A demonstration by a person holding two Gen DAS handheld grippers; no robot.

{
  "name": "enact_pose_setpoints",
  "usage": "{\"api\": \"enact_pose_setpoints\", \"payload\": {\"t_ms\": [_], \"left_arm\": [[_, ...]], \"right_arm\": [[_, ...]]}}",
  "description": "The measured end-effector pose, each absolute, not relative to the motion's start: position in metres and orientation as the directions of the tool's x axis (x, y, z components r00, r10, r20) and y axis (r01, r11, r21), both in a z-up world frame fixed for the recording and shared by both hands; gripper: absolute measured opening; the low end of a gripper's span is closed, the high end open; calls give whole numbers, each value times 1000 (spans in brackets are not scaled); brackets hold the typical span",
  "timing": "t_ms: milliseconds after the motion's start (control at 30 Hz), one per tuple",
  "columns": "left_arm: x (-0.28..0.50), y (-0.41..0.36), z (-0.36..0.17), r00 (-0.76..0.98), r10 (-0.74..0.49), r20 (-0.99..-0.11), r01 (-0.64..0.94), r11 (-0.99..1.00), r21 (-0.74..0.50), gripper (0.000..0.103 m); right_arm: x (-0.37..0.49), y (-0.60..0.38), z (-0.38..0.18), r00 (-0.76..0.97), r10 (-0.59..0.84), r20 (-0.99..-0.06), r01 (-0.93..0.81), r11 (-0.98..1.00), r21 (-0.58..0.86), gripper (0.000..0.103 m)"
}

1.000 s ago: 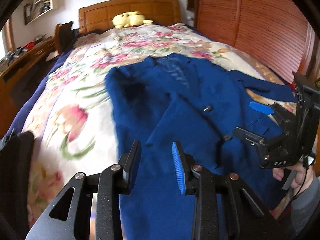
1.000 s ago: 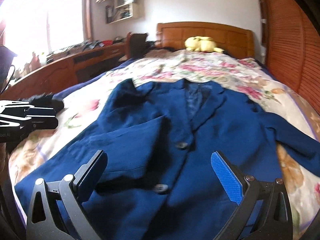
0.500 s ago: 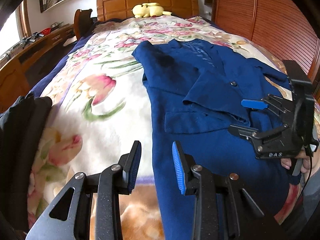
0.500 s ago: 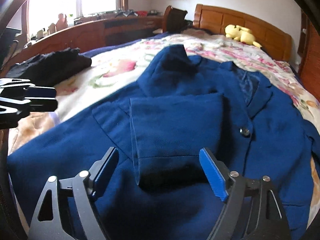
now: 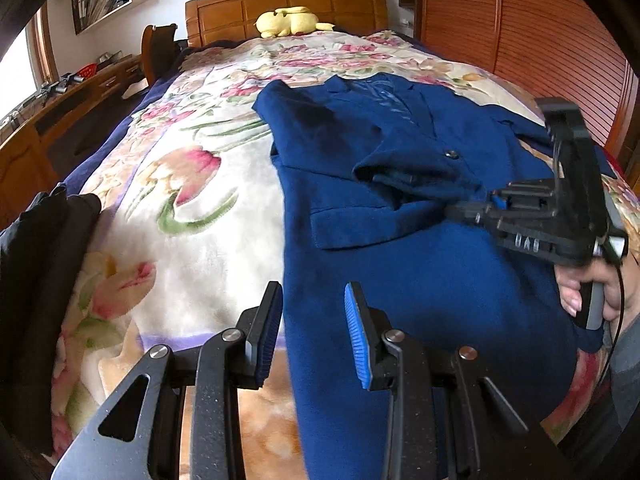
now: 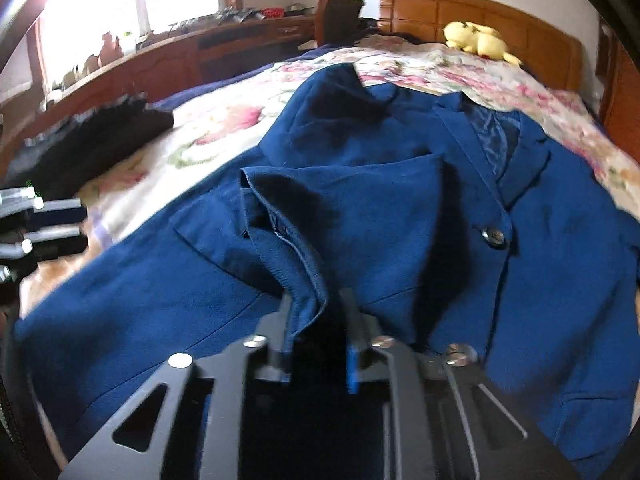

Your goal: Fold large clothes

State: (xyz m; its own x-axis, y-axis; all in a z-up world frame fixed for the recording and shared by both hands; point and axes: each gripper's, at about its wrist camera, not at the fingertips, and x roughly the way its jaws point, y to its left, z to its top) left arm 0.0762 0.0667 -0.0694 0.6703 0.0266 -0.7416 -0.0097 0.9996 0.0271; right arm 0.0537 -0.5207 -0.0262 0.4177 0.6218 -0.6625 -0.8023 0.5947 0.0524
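Spread front-up on the bed (image 5: pixel 192 216): a navy blazer (image 5: pixel 400 280) of matte, felt-like woven cloth, collar and glossy striped lining toward the wooden headboard (image 5: pixel 288 4), hem toward the cameras, long axis along the bed's length. Folded across the chest, one sleeve (image 6: pixel 352 216), its cuff end raised and rumpled, the open cuff showing a smoother blue lining. On the front edge, a round dark button (image 6: pixel 493 236); lower on the near panel, a flat pocket flap (image 5: pixel 360 224).

Right tongs (image 6: pixel 316 312) narrowed on the sleeve cuff, a fold of cloth pinched between the black fingers, blue ribbed pads barely visible behind it. In the left wrist view, the same tongs (image 5: pixel 476 208) lying low over the coat's middle, tips buried in the sleeve fabric.

Left tongs (image 5: pixel 314 328) parted moderately, holding nothing, hovering over the blazer's left edge near the hem; one ribbed blue pad (image 5: pixel 356 336) over navy cloth, the other over the blanket.

Under the coat, a plush floral blanket in cream, pink and green. At the bed's left edge, a heap of black clothing (image 5: pixel 44 264). By the headboard, a soft yellow toy (image 5: pixel 290 22). Right of the bed, slatted wooden doors (image 5: pixel 520 40).
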Motion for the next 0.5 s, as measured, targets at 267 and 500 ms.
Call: {"api": "enact_pose_setpoints", "payload": {"t_ms": [267,500], "left_arm": [[92,45,-64,697,-23,-717,43,999,9,33],[124,19,-57,730,-78,-679,96,995,-12,33]], "right_arm": [[61,-601,20,540,674,-504,-730,673,119,7],[63,-664,19,611,610,-505,-648,752,125,7]]}}
